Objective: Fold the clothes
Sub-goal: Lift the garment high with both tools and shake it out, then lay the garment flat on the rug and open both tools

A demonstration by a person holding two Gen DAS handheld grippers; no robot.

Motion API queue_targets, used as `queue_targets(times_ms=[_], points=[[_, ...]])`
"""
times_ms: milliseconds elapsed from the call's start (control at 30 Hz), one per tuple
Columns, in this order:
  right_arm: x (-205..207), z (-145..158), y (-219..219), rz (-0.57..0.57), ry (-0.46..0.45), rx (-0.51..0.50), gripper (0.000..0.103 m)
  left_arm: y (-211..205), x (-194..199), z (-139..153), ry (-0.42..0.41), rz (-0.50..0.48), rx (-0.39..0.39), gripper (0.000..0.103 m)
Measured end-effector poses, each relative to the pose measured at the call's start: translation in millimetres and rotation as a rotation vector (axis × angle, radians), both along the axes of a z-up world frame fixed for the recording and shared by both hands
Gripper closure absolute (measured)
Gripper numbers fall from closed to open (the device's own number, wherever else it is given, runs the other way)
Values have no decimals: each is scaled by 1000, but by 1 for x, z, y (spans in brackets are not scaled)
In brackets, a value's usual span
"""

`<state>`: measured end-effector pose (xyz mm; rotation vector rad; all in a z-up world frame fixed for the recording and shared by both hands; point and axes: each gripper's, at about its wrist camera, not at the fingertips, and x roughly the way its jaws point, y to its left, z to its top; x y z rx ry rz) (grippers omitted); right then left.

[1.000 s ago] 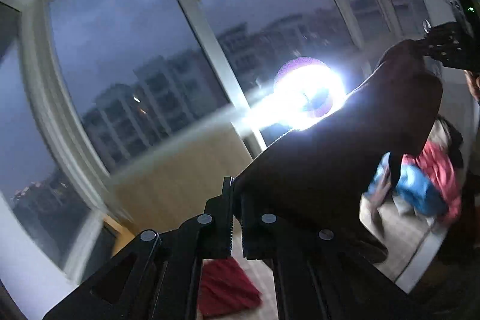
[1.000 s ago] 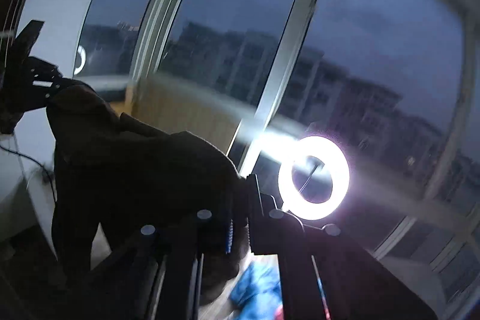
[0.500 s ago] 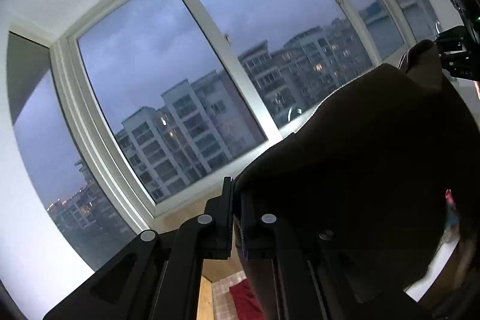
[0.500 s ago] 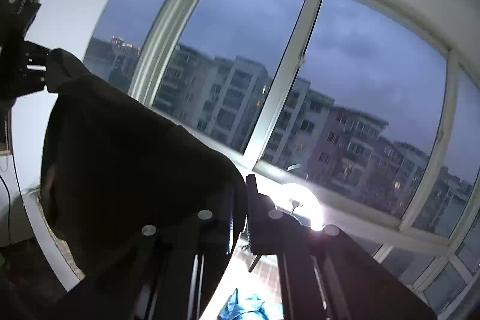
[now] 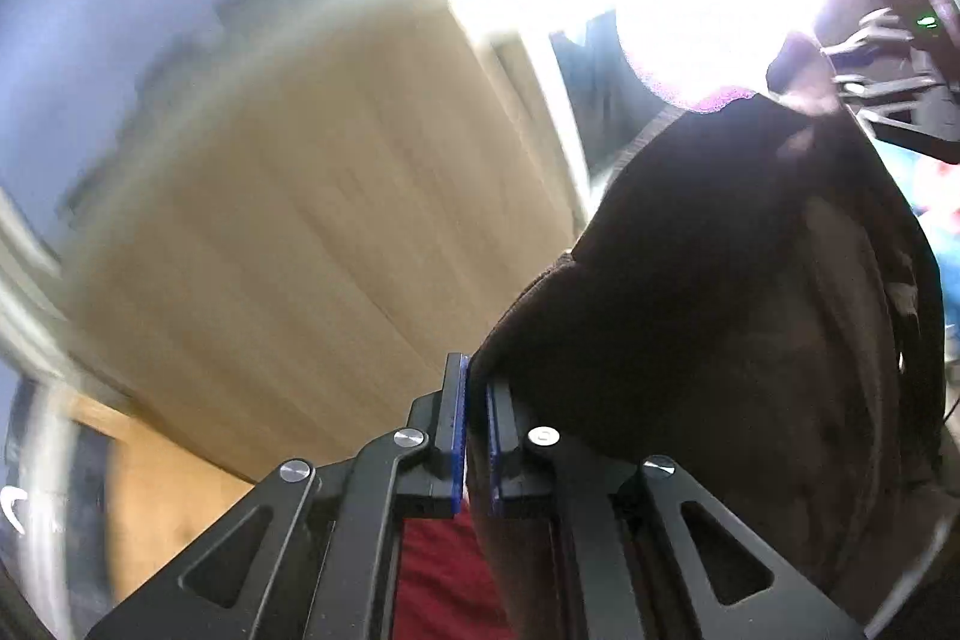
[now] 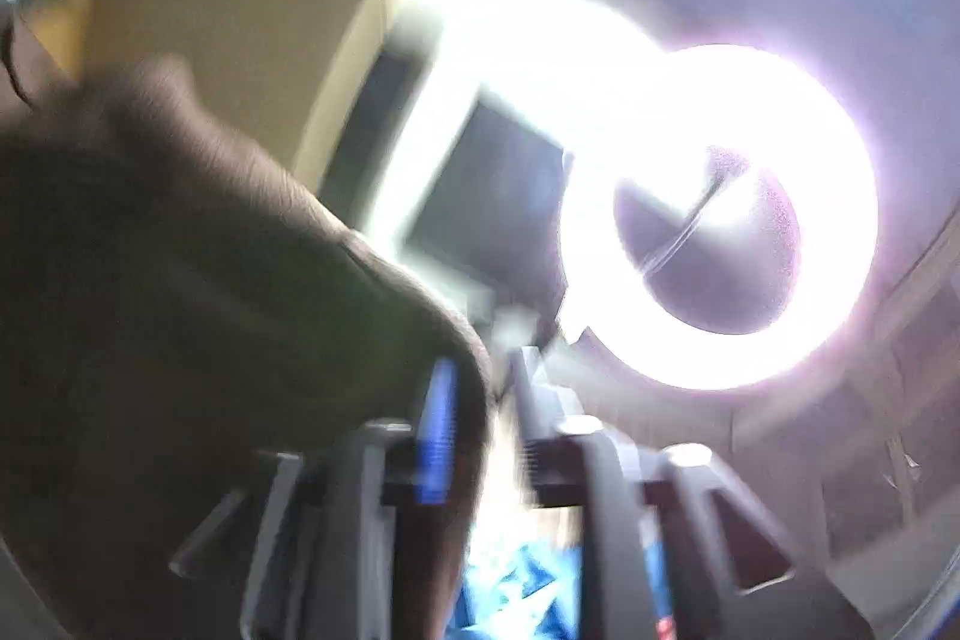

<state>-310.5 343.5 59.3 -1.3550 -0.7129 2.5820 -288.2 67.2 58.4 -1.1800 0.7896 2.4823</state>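
Left gripper (image 5: 472, 436) tilted upward, its blue-padded fingers (image 5: 457, 430) pinched tight on an edge of the dark garment (image 5: 708, 316). Cloth rises off to the right of those fingers; a pale wooden panel (image 5: 288, 220) fills the open space to their left, and red cloth (image 5: 438, 580) lies below. Over to the right gripper (image 6: 480, 436): angled up too, heavily blurred, jaws just opening, a gap showing. The dark garment's edge (image 6: 198, 280) hangs between them, draped against the left finger (image 6: 438, 430), no longer squeezed. Ring light (image 6: 720, 220) blazes above the right finger; blue fabric (image 6: 522, 592) below.
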Motion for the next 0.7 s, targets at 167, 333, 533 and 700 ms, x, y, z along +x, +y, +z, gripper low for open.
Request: queue_targets(times_ms=[167,333,533,700], points=[[34,-98,32,-18,-162,-101,55,-11,-9,-93,-154,-33,-28,96],[103,-142,66,-107,-231,-309,48,-65,58,-104,-218,-36,94,78],[121,-184,84,-137,-292,-417,46,-105,104,-160,-342,68,52,76],[119,-204,81,-98,-362,-481,46,-106,115,-180,-328,146,39,74]])
